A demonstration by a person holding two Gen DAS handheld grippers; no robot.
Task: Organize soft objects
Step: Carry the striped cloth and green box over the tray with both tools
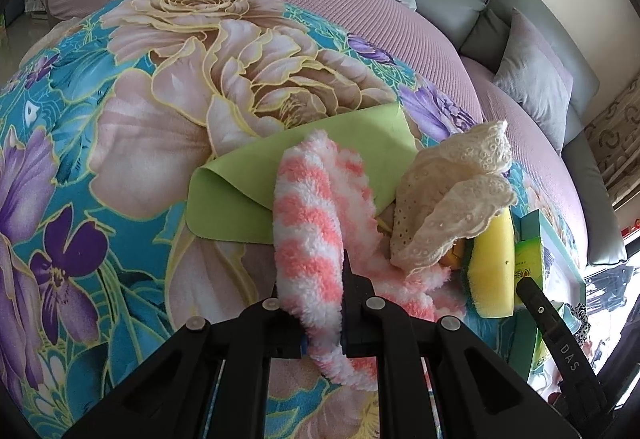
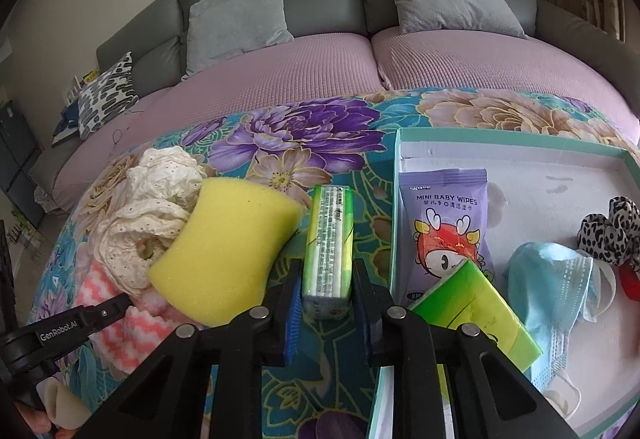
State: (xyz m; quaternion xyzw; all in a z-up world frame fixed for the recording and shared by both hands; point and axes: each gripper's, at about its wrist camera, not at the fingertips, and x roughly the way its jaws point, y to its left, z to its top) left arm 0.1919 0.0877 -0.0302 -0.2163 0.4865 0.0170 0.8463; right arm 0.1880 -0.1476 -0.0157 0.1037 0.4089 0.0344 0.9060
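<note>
On the floral blanket (image 2: pixel 320 127) spread over the pink-covered sofa (image 2: pixel 280 67), a teal-rimmed white tray (image 2: pixel 520 143) lies to the right, holding a purple pack of mini baby wipes (image 2: pixel 444 215), a blue face mask (image 2: pixel 556 295), a green tissue pack (image 2: pixel 476 307) tilted against the near rim, and a leopard-print scrunchie (image 2: pixel 608 227). Left of the tray sits a heap of soft things: a green cloth (image 1: pixel 304 175) lying flat, a cream lace fabric (image 1: pixel 448 199) bunched on top of a yellow sponge (image 2: pixel 228 247), and a pink-and-white striped fluffy sock (image 1: pixel 316 239) draped across the cloth. The left gripper (image 1: pixel 312 319) has its jaws closed on the sock, the near end of which bulges out between them. The right gripper (image 2: pixel 326 279) has its jaws pressed against both sides of a narrow green-and-white tissue packet (image 2: pixel 328 243), which stands on edge between the sponge and the tray, just outside the tray wall.
</note>
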